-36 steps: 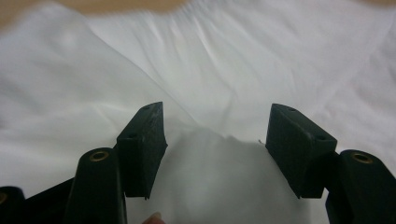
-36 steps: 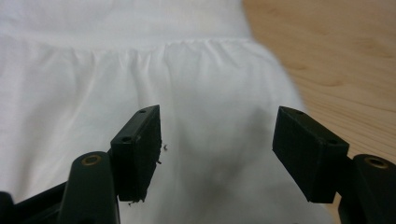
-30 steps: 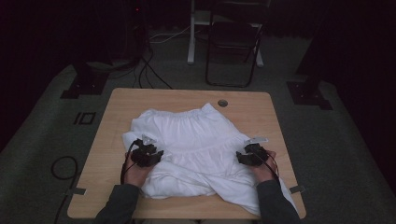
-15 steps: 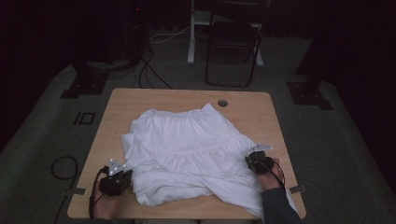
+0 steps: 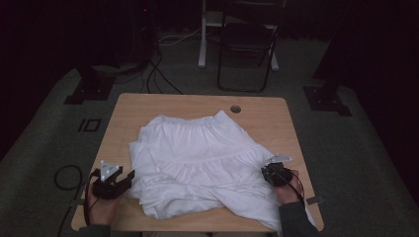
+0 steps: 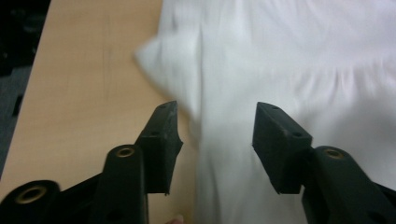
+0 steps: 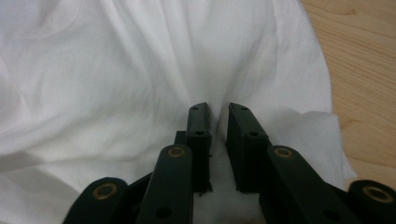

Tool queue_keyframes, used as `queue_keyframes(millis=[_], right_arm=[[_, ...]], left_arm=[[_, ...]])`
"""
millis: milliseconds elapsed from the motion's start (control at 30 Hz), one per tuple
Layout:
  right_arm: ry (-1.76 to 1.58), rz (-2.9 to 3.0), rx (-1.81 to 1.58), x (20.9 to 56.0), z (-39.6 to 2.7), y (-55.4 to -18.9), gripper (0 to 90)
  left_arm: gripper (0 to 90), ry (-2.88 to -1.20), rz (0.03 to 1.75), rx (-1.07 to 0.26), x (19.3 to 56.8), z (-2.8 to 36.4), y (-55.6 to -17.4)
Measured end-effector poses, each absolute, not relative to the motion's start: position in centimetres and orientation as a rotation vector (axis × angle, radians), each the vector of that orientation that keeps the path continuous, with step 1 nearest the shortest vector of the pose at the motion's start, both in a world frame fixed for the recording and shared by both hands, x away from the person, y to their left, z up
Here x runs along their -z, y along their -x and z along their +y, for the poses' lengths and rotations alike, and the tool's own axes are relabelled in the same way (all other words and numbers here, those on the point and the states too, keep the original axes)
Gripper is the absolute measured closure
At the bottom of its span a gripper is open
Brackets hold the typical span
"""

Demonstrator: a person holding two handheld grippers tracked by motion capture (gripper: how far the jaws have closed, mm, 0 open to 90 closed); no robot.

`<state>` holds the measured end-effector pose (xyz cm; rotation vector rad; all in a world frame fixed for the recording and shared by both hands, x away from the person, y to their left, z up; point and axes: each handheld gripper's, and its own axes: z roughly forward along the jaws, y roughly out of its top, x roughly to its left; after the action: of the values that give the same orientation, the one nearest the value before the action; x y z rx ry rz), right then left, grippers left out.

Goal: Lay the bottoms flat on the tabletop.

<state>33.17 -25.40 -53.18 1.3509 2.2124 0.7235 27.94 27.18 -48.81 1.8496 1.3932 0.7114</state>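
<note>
Seen from the high view, a crumpled white cotton skirt with a gathered waistband [image 5: 197,158] lies spread on the light wooden tabletop [image 5: 148,106], between the left hand-held gripper [image 5: 129,176] at its near-left edge and the right hand-held gripper [image 5: 266,173] on its near-right hem.

The left gripper view shows the jaws just opened, standing wide over the skirt's edge [image 6: 224,93], pressing nothing.

The right gripper view shows the jaws narrowly parted with a pleat of cloth [image 7: 140,70] running between them; whether they pinch it cannot be told.
</note>
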Motion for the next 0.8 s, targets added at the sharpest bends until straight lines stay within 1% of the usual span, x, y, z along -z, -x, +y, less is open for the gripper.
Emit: queue_keyframes(millis=[133,200,267,333,367,400,467,533,600,633,667,700,800], right_arm=[[-1.354,2.208,-0.73,53.2,-25.5,-33.4,76.1],[-1.363,2.207,-0.736,53.2,-25.5,-33.4,75.6],[-1.363,2.208,-0.74,53.2,-25.7,-33.5,75.0],[-1.369,2.208,-0.746,53.2,-25.8,-33.5,74.9],[-1.369,2.208,-0.748,53.3,-25.8,-33.5,74.9],[-1.366,2.209,-0.748,53.3,-25.8,-33.5,74.9],[-1.37,2.207,-0.752,53.3,-25.9,-33.5,75.1],[-1.371,2.205,-0.748,53.3,-26.0,-33.4,75.6],[-1.369,2.205,-0.748,53.3,-26.1,-33.3,76.5],[-1.372,2.202,-0.749,53.3,-26.1,-33.3,77.0],[-1.372,2.202,-0.749,53.3,-26.1,-33.3,77.0],[-1.375,2.2,-0.75,53.3,-26.2,-33.1,78.2],[-1.374,2.197,-0.75,53.3,-26.3,-32.9,79.4]], left_arm=[[45.5,-1.875,1.38,-0.7,48.6,25.9,-32.2],[44.2,-1.906,1.393,-0.665,49.2,25.0,-34.1],[43.6,-1.959,1.411,-0.652,50.3,24.0,-35.5],[43.2,-2.008,1.445,-0.642,51.5,23.4,-36.0],[45.1,-2.018,1.46,-0.638,51.8,23.3,-36.0],[50.9,-2.038,1.477,-0.629,52.3,23.4,-35.7],[69.0,-2.035,1.503,-0.625,52.7,23.9,-35.1],[76.9,-2.009,1.515,-0.612,52.7,24.8,-34.0],[80.5,-2.007,1.524,-0.627,52.6,25.8,-32.6],[80.6,-1.99,1.533,-0.627,52.6,26.3,-31.8],[80.7,-1.99,1.533,-0.627,52.6,26.3,-31.8],[81.6,-1.971,1.562,-0.627,52.7,27.7,-30.0],[82.0,-1.956,1.608,-0.625,53.1,29.3,-28.0]])
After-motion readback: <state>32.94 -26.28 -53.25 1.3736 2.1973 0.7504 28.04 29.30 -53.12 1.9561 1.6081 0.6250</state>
